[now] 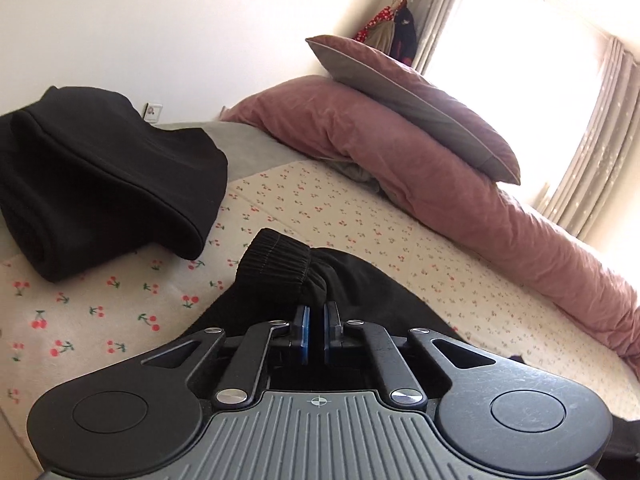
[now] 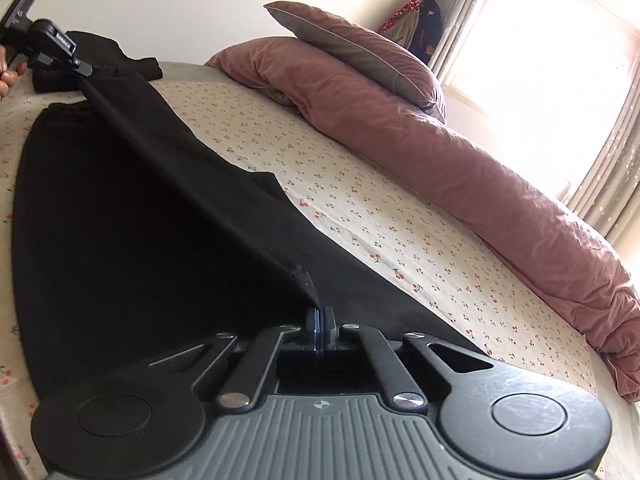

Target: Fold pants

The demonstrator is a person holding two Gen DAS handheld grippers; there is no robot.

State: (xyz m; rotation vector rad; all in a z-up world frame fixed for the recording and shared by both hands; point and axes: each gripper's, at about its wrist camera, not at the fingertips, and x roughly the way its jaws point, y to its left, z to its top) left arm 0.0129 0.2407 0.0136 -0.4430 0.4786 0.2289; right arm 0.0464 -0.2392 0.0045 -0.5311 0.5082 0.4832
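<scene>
Black pants [image 2: 140, 216] lie on a bed with a cherry-print sheet [image 2: 400, 240]. My left gripper [image 1: 317, 312] is shut on the pants just behind a ribbed elastic cuff [image 1: 276, 264]. It also shows in the right wrist view [image 2: 86, 69], far left, lifting one edge of the pants. My right gripper [image 2: 319, 312] is shut on a stitched corner of the pants [image 2: 302, 276]. The fabric is stretched taut between the two grippers, above the lower layer lying flat.
A folded black garment [image 1: 100, 184] lies on the sheet at the left. A pink duvet [image 1: 460, 192] with a pillow [image 1: 420, 100] on it runs along the far side. A bright curtained window [image 1: 540, 80] is at the right.
</scene>
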